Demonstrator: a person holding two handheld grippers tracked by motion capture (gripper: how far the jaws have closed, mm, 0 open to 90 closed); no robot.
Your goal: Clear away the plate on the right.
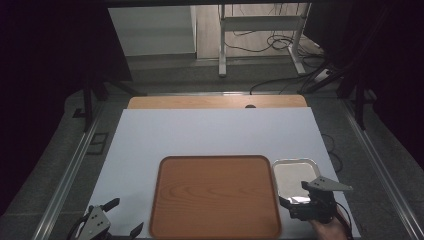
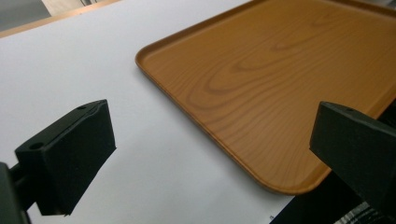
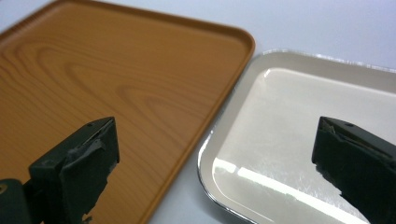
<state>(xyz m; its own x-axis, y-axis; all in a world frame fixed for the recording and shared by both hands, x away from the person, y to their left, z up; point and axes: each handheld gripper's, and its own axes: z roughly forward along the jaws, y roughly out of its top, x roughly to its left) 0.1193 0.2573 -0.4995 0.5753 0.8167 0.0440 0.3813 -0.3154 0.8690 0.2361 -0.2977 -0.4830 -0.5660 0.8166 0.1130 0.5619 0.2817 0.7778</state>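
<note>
Wooden tray [image 1: 215, 197] and steel tray [image 1: 295, 175] at lower frame lie untouched, work barely begun, as right gripper [image 1: 299, 201] and left gripper [image 1: 120, 217] hover with jaws wide.

We can read no text, label, brand, number or sign in any of the views. The wooden tray [image 1: 215, 197] shows us grain alone, and the metal tray [image 1: 295, 172] beside it carries reflections and no marking that we can make out. The white sheet on the counter [image 1: 210, 135] is blank wherever we see it. In the left gripper view there is a tiny dark speck at the sheet's near edge, just below the wooden tray's corner; it may be print, but it is too small for us to read.
</note>
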